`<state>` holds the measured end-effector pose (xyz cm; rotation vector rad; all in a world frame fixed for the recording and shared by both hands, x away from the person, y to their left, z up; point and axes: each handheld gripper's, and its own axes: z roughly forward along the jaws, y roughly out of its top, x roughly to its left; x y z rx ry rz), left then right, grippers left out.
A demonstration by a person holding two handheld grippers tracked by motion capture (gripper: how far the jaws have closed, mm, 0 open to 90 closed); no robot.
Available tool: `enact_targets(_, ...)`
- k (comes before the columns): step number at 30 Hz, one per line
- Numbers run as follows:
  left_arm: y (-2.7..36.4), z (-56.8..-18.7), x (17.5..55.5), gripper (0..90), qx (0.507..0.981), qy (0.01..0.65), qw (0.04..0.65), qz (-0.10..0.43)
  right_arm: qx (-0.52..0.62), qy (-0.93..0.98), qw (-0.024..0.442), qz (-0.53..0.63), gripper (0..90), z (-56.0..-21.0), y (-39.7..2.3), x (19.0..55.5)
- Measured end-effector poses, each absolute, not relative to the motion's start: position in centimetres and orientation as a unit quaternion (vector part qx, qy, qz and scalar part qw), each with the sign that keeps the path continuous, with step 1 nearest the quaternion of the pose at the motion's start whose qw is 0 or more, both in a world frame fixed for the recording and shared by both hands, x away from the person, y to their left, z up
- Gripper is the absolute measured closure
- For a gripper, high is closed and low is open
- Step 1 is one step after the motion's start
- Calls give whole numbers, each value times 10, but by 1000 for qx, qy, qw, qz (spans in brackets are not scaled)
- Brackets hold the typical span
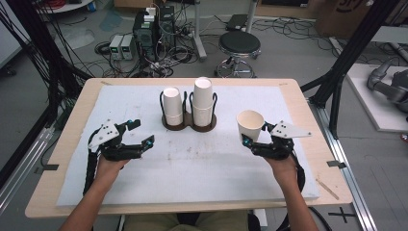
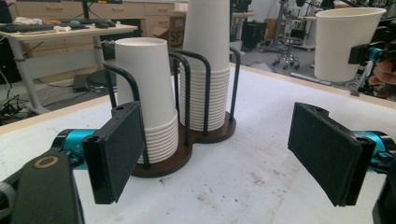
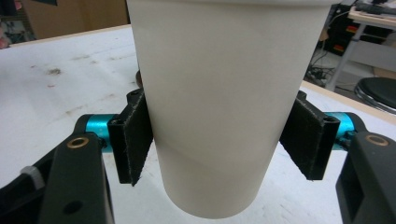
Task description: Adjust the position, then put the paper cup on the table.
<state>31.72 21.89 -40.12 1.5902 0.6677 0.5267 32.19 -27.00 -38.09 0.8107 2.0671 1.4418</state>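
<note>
1. While clamped in the right gripper (image 1: 254,135), cup (image 1: 250,125) upright, mouth up, right of centre, off the bench (image 1: 62,144).
2. Left gripper (image 1: 142,134) at centre left, jaws apart, nothing between them.
3. Rack (image 1: 188,126) at upper centre with two cup stacks (image 1: 202,101), well apart from both.

Wooden table (image 1: 57,159), white mat (image 1: 202,168) — dark cup rack (image 1: 188,126)
</note>
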Motion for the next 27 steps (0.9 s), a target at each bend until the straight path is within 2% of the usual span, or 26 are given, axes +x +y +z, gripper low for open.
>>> enact_targets(27,225,-405,319,185,689,303,619,225,325,741,257,528,317,-385,-269,334)
